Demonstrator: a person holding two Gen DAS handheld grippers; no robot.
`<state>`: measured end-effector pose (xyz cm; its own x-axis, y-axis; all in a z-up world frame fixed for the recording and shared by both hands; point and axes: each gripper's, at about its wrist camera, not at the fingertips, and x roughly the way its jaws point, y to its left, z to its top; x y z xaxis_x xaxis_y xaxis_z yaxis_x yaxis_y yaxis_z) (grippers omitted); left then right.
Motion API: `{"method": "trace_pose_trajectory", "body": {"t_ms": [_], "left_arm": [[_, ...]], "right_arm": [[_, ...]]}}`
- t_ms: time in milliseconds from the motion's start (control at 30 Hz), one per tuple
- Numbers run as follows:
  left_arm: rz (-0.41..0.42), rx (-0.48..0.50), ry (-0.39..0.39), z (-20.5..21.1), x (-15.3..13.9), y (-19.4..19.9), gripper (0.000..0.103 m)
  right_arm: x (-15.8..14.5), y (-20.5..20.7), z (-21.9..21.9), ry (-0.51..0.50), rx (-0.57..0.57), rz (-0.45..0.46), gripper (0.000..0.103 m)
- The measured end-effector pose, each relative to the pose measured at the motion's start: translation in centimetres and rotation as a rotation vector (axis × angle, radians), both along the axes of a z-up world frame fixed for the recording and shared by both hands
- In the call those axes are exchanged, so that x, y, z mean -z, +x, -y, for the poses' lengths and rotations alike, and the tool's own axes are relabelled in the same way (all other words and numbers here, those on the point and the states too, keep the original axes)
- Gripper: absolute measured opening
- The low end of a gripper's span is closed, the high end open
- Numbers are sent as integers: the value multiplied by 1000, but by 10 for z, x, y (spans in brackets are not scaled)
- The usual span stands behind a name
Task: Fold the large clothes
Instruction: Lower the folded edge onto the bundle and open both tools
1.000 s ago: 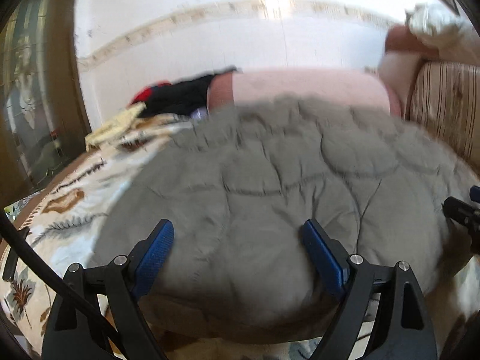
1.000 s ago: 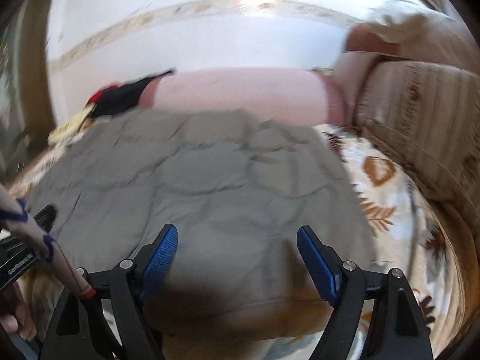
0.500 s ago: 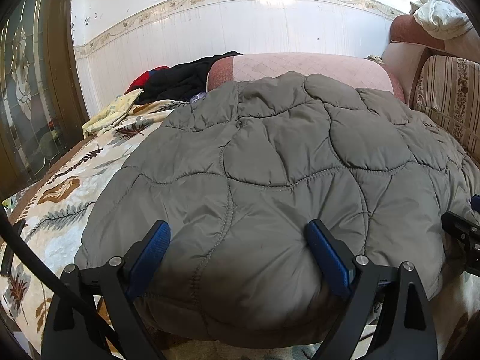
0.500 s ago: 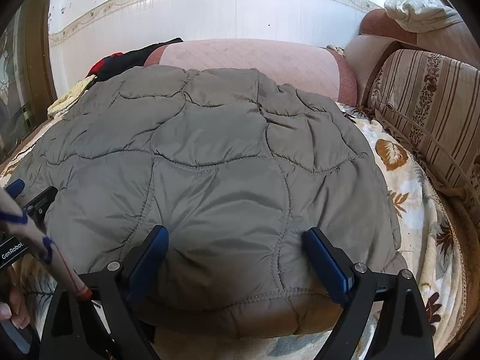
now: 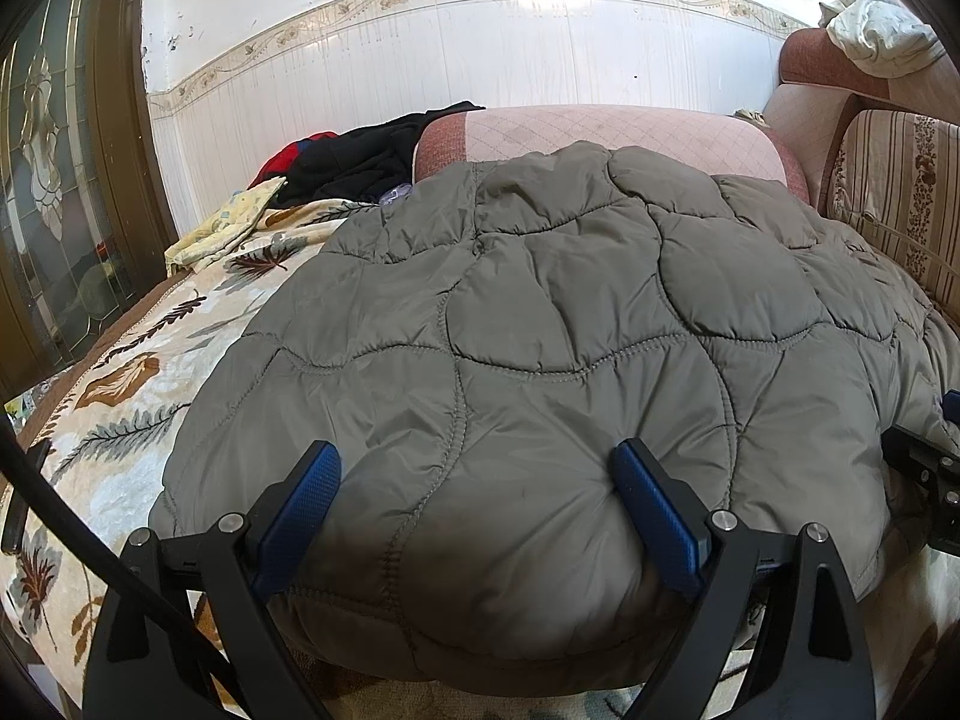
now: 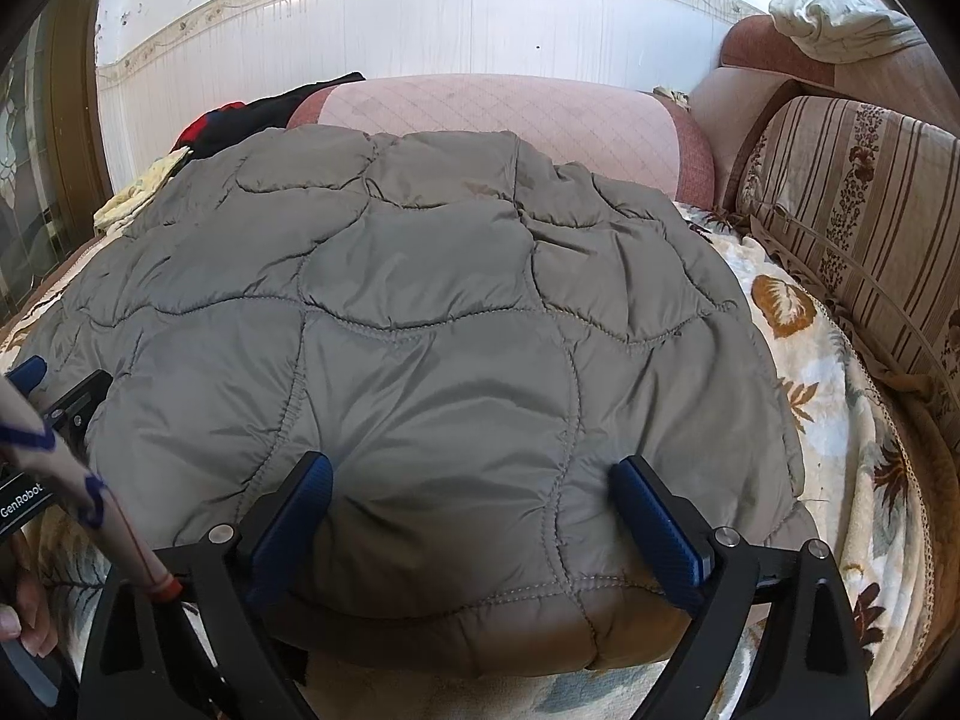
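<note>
A grey-green quilted puffer jacket [image 5: 570, 300] lies spread flat across the bed, its near hem towards me. My left gripper [image 5: 474, 456] sits over the hem's left part with its blue pads wide apart. The puffy fabric bulges up between them without being pinched. My right gripper [image 6: 471, 465] stands the same way over the jacket [image 6: 420, 300] further right. Its jaws are opening, and the padded hem lies loose between them. A person's hand [image 6: 24, 612] shows at the lower left of the right wrist view.
The jacket rests on a leaf-patterned bedspread [image 5: 120, 390]. Behind it lie a pink bolster [image 5: 600, 132], black and red clothes [image 5: 372, 156] and a yellow cloth [image 5: 228, 228]. A striped cushion [image 6: 870, 210] lines the right side, and a glass door [image 5: 48, 180] stands at the left.
The blurred views of a second ago have come to rest. Both pairs of jaws have spread a little wider over the jacket's hem, the right more than the left.
</note>
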<state>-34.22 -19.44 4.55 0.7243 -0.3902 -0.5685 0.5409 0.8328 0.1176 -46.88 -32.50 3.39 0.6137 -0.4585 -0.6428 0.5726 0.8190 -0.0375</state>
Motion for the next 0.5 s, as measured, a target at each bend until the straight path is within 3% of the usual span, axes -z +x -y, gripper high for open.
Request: {"method": "trace_pose_trajectory", "body": {"t_ms": [500], "left_arm": [[-23, 2, -16, -5, -1, -1, 93]], "right_arm": [[-3, -11, -1, 24, 7, 28, 99]]}}
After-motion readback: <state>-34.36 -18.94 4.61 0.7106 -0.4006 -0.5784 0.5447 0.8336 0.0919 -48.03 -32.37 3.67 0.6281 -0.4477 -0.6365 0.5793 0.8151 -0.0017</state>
